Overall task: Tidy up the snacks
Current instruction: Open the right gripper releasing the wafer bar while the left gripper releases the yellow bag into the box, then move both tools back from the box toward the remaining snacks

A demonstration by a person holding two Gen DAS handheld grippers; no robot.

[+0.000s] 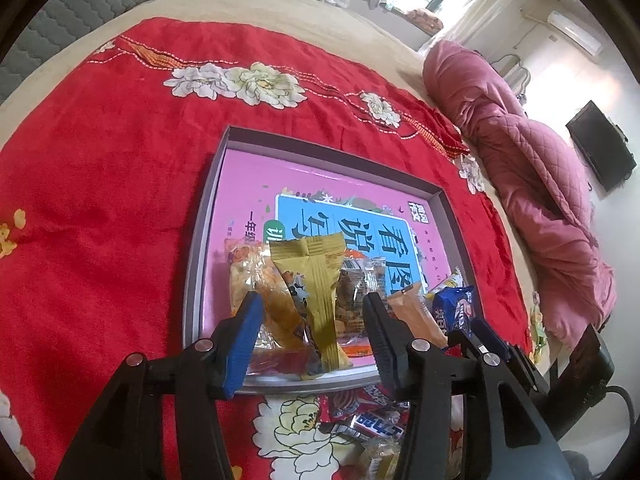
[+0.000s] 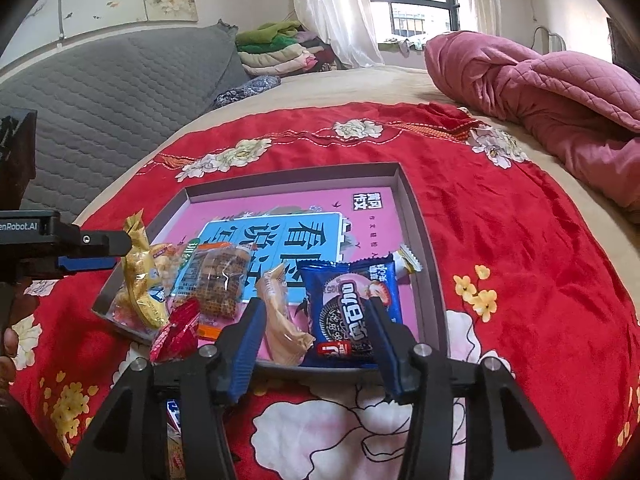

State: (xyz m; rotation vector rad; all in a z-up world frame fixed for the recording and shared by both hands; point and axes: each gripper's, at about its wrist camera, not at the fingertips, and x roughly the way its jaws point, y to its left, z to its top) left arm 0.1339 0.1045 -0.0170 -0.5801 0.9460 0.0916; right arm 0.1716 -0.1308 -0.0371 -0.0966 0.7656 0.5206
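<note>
**Snacks gathered at the near end of the tray**

A red blanket (image 2: 500, 240) was spread over the bed as a work surface, and a shallow tray (image 2: 416, 216) was set on it, lined with a pink book. Snack packets were grouped at its near end: a blue cookie pack (image 2: 348, 304), a beige wafer (image 2: 280, 312), a yellow packet (image 1: 316, 280). More packets (image 1: 360, 416) were left outside. The left gripper (image 1: 314, 320) was held released around the yellow packet; the right gripper (image 2: 316, 320) was likewise spread open, nothing grasped.
</note>
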